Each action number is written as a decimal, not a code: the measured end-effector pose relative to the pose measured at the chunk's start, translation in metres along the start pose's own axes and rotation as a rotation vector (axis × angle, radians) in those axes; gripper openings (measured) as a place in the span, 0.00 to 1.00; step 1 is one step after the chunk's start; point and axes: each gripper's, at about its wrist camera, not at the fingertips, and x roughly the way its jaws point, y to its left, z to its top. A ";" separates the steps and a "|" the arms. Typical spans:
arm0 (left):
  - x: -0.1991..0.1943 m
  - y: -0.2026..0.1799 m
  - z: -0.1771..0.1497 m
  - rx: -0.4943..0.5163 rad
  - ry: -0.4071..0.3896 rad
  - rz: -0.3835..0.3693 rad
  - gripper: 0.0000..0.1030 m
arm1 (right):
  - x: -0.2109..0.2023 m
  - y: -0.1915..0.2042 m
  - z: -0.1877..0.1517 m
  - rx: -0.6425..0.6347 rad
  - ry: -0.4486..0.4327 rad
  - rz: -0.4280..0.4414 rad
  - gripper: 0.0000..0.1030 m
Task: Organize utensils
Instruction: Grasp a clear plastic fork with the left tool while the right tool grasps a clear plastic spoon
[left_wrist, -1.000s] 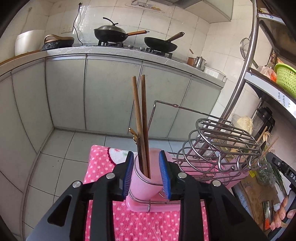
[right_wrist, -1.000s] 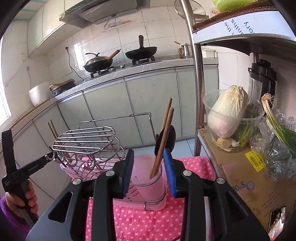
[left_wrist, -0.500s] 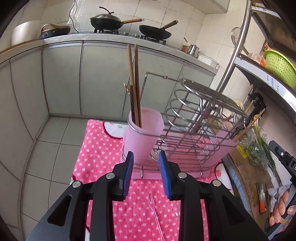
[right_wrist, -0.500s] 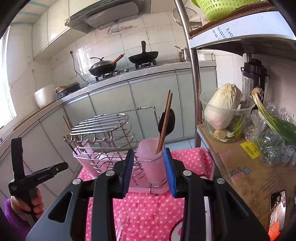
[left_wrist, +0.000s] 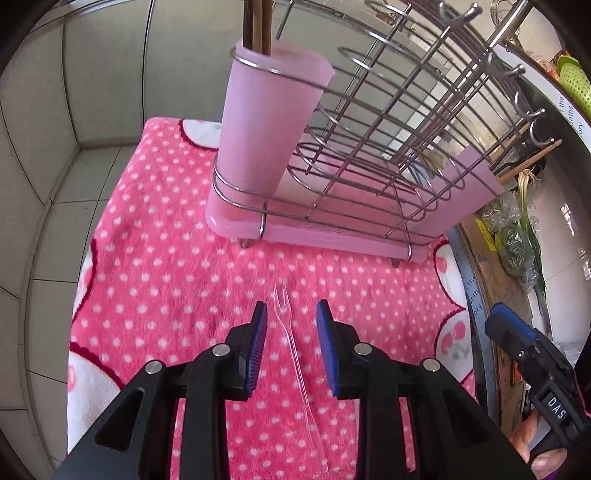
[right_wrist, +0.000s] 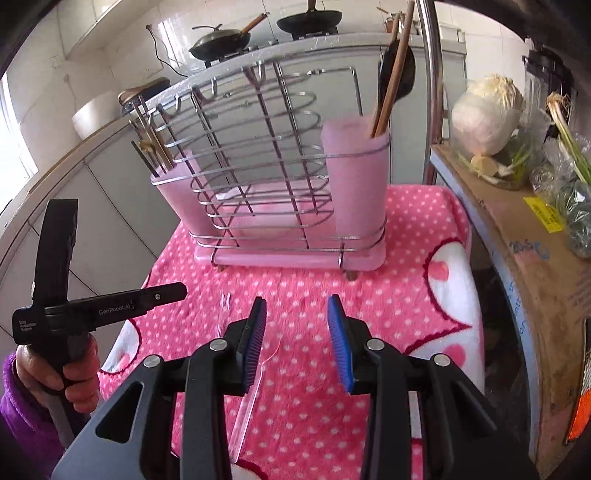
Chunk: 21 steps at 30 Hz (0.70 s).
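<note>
Clear plastic fork (left_wrist: 291, 343) lies flat on the pink dotted cloth (left_wrist: 166, 258) at lower centre, between the parted left gripper (left_wrist: 290, 345) fingers, below the utensil rack (left_wrist: 369, 147); right gripper (right_wrist: 297, 339) also parted.

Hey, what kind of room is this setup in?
Most likely a home kitchen. Two pans sit on a gas stove on a tiled counter, a wire dish rack holds chopsticks in a pink cup, and a cabbage sits on the shelf to the right.
</note>
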 end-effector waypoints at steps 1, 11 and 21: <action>0.004 -0.001 -0.001 -0.003 0.015 0.003 0.25 | 0.005 -0.001 -0.003 0.011 0.017 0.005 0.34; 0.036 -0.002 -0.007 -0.040 0.140 0.004 0.22 | 0.041 -0.024 -0.025 0.191 0.178 0.079 0.34; 0.063 -0.011 0.001 -0.023 0.193 0.054 0.11 | 0.046 -0.031 -0.029 0.220 0.203 0.101 0.34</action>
